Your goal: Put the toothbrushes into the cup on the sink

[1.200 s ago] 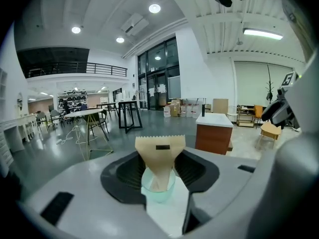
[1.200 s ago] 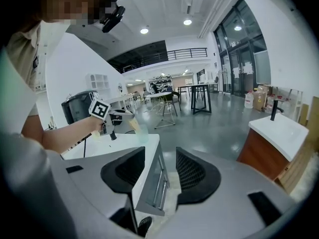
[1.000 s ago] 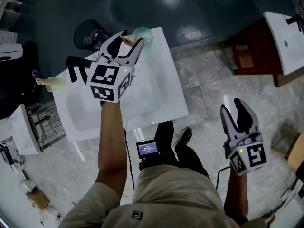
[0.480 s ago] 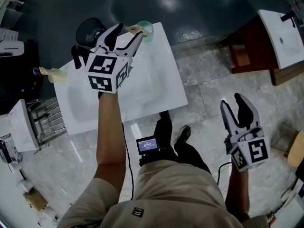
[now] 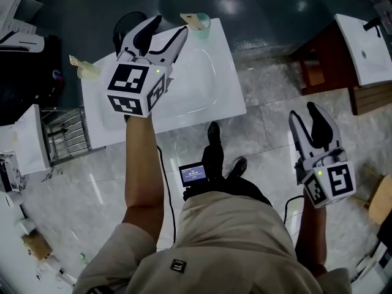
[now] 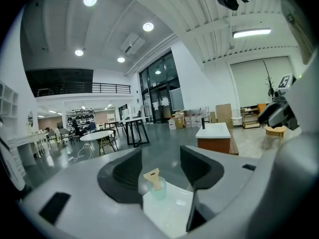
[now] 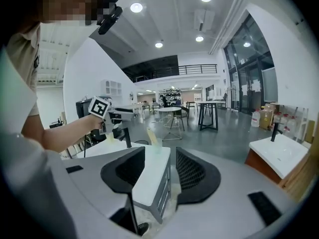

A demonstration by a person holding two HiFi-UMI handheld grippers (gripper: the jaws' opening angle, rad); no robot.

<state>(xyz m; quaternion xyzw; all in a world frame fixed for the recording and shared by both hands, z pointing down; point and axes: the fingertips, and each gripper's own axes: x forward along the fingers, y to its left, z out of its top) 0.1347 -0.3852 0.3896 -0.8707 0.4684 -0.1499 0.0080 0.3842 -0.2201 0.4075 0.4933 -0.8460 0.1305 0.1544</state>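
Observation:
A pale green cup (image 5: 200, 21) stands at the far corner of the white sink (image 5: 202, 84), with a tan toothbrush (image 5: 191, 19) sticking out of it. My left gripper (image 5: 166, 28) hovers above the sink, short of the cup. Its jaws have just been opening and stand open with nothing between them. In the left gripper view the cup (image 6: 158, 188) and toothbrush (image 6: 152, 177) show ahead, below my left gripper (image 6: 160, 163). My right gripper (image 5: 305, 113) is open and empty over the floor, right of the sink. From the right gripper view (image 7: 159, 168) the cup (image 7: 155, 146) is far ahead.
A second pale cup (image 5: 86, 71) sits at the sink's left edge and a black faucet (image 7: 127, 137) stands on it. Behind the sink is a black bin (image 5: 124, 26). A wire rack (image 5: 64, 139) is at left, another basin on a wooden cabinet (image 5: 361, 48) at right.
The left gripper let go of the toothbrush at the cup, opened wider and rose back away from it. The right gripper also rose a little.

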